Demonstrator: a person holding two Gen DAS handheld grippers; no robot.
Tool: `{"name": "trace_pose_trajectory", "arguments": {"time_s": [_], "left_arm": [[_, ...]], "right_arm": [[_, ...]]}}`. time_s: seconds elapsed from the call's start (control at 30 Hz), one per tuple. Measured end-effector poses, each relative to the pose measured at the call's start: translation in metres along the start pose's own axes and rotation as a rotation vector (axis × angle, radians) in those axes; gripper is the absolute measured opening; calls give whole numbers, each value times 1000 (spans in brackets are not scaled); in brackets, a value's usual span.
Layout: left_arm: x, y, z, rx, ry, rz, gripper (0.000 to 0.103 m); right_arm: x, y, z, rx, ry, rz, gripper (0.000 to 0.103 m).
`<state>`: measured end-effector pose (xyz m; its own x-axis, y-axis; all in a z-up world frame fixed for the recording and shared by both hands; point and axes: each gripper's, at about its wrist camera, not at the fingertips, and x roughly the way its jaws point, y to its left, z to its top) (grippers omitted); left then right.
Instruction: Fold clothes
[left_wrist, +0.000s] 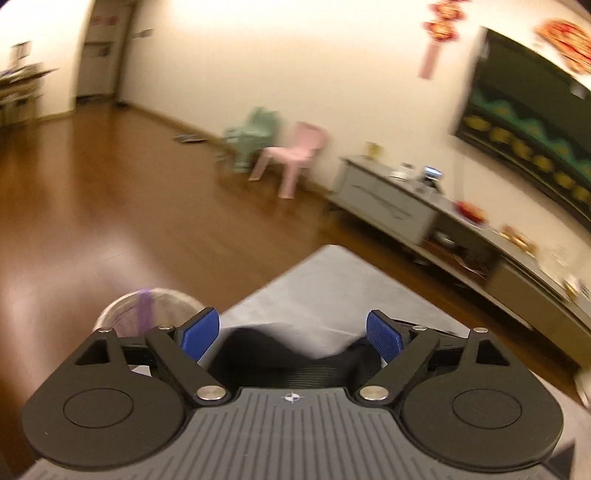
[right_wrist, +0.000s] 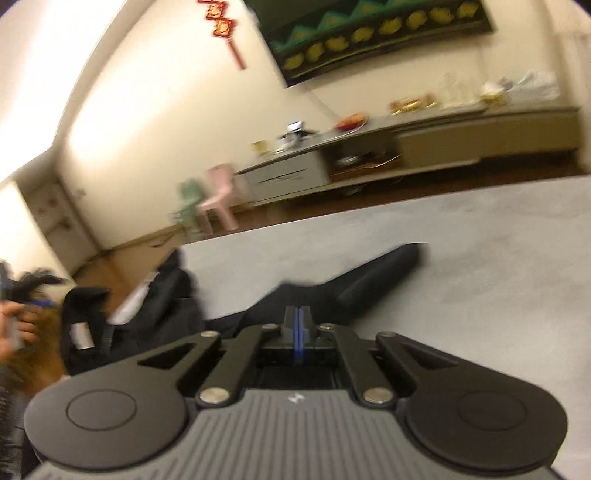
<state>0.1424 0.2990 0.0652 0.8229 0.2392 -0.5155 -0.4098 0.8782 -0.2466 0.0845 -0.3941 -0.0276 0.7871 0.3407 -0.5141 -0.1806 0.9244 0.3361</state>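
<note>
A black garment (right_wrist: 229, 314) lies rumpled on the grey table (right_wrist: 461, 258), one sleeve (right_wrist: 384, 269) stretched out to the right. The right gripper (right_wrist: 298, 319) is shut, blue pads pressed together, with a ridge of the black cloth pinched at its tips. Part of the garment, with a white label (right_wrist: 81, 334), hangs near the table's left edge. In the left wrist view the left gripper (left_wrist: 291, 336) is open, its blue pads (left_wrist: 201, 334) wide apart, and hovers over the black garment (left_wrist: 258, 350) without holding it.
A person's hand (right_wrist: 14, 332) shows blurred at the far left. A lined waste bin (left_wrist: 147, 306) stands on the wooden floor (left_wrist: 110, 184) beside the table corner (left_wrist: 332, 258). Pink (left_wrist: 291, 155) and green (left_wrist: 251, 140) small chairs, a low cabinet (left_wrist: 388, 199) and a wall screen (left_wrist: 535, 147) line the far wall.
</note>
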Motion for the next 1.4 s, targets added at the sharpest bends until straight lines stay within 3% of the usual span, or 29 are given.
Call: {"name": "trace_pose_trajectory", "arguments": {"time_s": [0.1,0.17,0.23,0.3,0.4,0.43,0.47,0.5,0.53,0.6,0.67,0.77,0.83,0.9,0.93,1.03,1.1,1.13,1.17,1.2,1.23,1.27,1.3,1.4], "left_arm": [[-2,-35,0,59,-48,-67,97],[8,-67,-6,125,-50,-107,102],[37,-104,-22,214,24,-160,102],[78,-134,-45,296,107,-140,102],[138,-163,-81,398,212,-89,101],[153,-168,-91,433,232,-68,90],[163,-168,-99,464,244,-57,47],[173,-168,-106,486,257,-49,17],[178,-165,-101,462,269,-56,0],[172,-156,-79,360,224,-111,0],[144,-145,-43,265,100,-159,0],[98,-114,20,51,-91,-229,0],[81,-96,48,-53,-164,-221,0],[80,-89,55,-93,-149,-237,0],[81,-88,56,-105,-129,-250,0],[105,-122,9,-11,80,-327,0],[118,-156,-40,109,226,-373,7],[123,-176,-65,176,300,-405,28],[127,-193,-87,230,350,-433,58],[128,-209,-109,282,375,-461,73],[129,-225,-123,325,368,-466,96],[131,-240,-136,370,357,-469,102],[135,-253,-145,417,331,-452,102],[174,-270,-155,435,345,-310,102]], "right_arm": [[9,-14,-8,33,26,-226,10],[22,-10,-15,52,50,-197,29],[38,-4,-22,54,84,-161,89],[58,6,-28,35,134,-134,95],[88,20,-38,6,209,-93,94],[99,25,-41,-3,234,-79,77],[109,30,-44,-13,259,-66,56],[119,34,-48,-22,283,-52,13],[121,34,-46,-12,289,-50,7],[99,39,-26,-17,184,-33,5],[75,44,-4,-25,70,-14,4],[22,69,52,-131,-173,-63,3],[4,88,90,-213,-290,-105,3],[0,105,125,-279,-366,-140,3],[7,101,123,-268,-354,-161,4],[31,82,105,-209,-287,-228,4],[47,69,93,-170,-242,-272,4],[56,63,88,-150,-220,-294,4],[64,57,82,-130,-197,-316,4],[72,50,76,-110,-175,-337,5],[80,44,70,-90,-152,-359,5],[88,37,64,-70,-129,-381,5],[90,33,62,-56,-122,-380,5],[91,20,56,-18,-110,-366,5]]}}
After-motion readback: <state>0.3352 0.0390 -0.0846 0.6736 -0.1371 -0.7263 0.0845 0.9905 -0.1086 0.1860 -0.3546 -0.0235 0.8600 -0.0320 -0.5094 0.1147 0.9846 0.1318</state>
